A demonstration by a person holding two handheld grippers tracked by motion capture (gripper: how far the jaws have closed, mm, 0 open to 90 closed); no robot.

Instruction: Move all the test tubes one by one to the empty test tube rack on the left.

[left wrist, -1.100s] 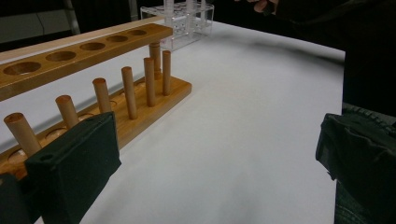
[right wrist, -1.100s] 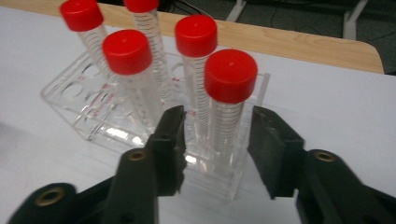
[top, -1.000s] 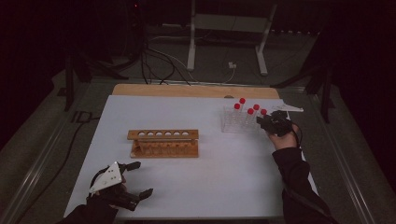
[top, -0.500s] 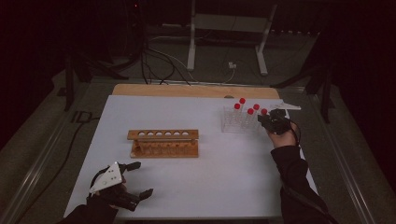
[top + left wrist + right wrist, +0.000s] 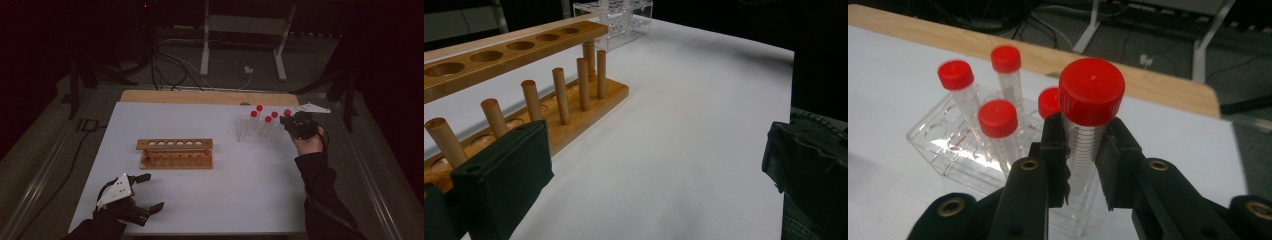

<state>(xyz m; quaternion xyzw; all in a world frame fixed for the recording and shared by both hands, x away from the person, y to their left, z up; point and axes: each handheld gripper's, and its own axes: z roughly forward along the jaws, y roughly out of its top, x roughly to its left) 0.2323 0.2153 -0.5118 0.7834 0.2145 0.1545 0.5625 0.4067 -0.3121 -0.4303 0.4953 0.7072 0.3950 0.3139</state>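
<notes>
- The right gripper (image 5: 1083, 165) is clamped on a clear plastic test tube with a round red screw cap (image 5: 1091, 92), its black jaws pressing the graduated wall just below the cap; they have just been closing on it.
- The held tube stands upright at the near corner of a clear acrylic tube rack (image 5: 943, 145), its lower end among the rack's walls (how deep it sits I cannot tell).
- Beyond the jaws and to their left, four more red-capped tubes (image 5: 997, 117) stand in the rack, close together; the nearest cap is just behind the left jaw.
- In the high view the right gripper (image 5: 296, 124) is at the rack's right end, well apart from the left gripper (image 5: 145, 192).
- The left gripper's padded jaws stand wide apart, with nothing between them, low over the table's near-left part.
- Just ahead of its left jaw lies a long wooden test-tube rack (image 5: 524, 75) with a row of round holes on top and smooth upright pegs along the base.
- The white, matte table top (image 5: 250, 190) has a pale wooden strip (image 5: 200, 96) along its far edge; beyond are a dark floor, cables and a metal stand's legs (image 5: 242, 45).
</notes>
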